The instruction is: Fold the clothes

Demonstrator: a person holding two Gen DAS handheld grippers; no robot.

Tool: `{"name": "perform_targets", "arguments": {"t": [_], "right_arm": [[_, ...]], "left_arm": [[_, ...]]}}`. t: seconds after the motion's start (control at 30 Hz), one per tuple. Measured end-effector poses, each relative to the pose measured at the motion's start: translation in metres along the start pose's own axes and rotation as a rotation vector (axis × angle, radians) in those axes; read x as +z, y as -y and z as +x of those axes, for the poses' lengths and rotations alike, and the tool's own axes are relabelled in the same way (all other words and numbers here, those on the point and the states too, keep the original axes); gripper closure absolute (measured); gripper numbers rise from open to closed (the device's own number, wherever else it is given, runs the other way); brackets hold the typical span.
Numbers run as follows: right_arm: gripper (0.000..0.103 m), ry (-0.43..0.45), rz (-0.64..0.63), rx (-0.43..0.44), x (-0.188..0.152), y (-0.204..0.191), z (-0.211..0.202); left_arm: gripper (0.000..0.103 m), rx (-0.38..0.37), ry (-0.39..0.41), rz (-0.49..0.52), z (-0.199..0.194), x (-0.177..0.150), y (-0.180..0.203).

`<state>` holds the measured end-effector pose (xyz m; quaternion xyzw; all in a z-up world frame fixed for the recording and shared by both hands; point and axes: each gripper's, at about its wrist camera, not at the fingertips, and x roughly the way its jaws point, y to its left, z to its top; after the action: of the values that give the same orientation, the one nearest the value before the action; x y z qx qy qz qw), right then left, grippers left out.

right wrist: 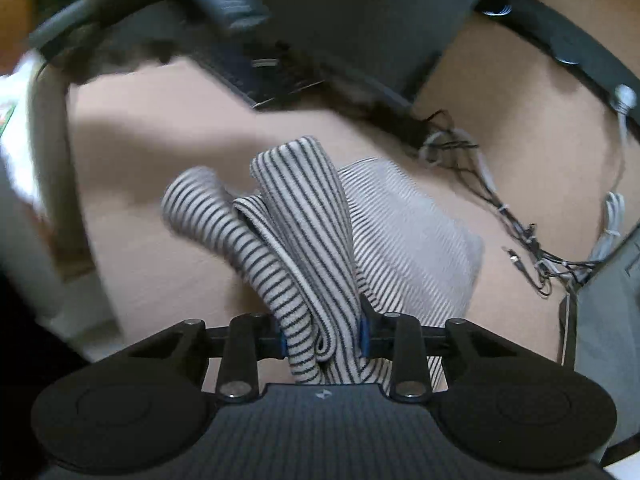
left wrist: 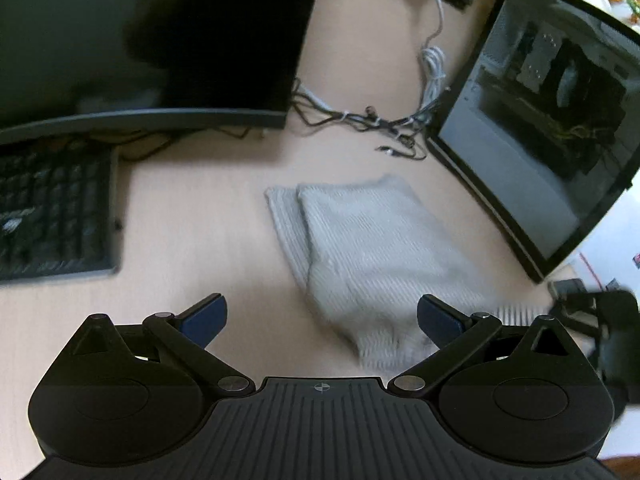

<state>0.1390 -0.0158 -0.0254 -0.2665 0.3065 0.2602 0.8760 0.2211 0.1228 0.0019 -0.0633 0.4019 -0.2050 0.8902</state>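
Striped garment (right wrist: 316, 240) lies partly folded on the tabletop (right wrist: 160, 240), its bunched end raised by the right tongs (right wrist: 323, 330) pinching it, probably to lay it over; left tongs (left wrist: 322, 316) hover spread, leaving room.

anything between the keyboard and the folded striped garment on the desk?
Nothing: in the left wrist view the desk is bare between the keyboard and the striped garment. The cable tangle lies farther back.

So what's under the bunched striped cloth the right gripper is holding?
Under the lifted part of the striped cloth lies the rest of the same garment, flat on the desk. Whatever is beneath that flat layer is covered. The right gripper fingers clamp the bunch.
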Motion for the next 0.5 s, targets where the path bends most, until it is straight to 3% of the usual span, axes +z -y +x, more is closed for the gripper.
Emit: {"name": "perform_targets", "arguments": {"t": [0.1,0.23,0.4,0.5], "right_arm": [[0.075,-0.044,-0.015,0.005,0.009,-0.007,-0.007],[0.075,-0.096,-0.046,0.016,0.026,-0.011,-0.036],[0.075,-0.168,-0.174,0.003,0.053,-0.008,-0.062],[0.075,-0.189,-0.256,0.012,0.065,0.005,-0.049]], "left_arm": [[0.001,-0.062,-0.013,0.074,0.025,0.01,0.004],[0.011,-0.185,-0.042,0.148,0.06,0.019,0.009],[0.027,-0.287,-0.134,0.196,0.096,0.006,0.021],[0.027,-0.329,-0.152,0.252,0.098,-0.005,0.027]]}}
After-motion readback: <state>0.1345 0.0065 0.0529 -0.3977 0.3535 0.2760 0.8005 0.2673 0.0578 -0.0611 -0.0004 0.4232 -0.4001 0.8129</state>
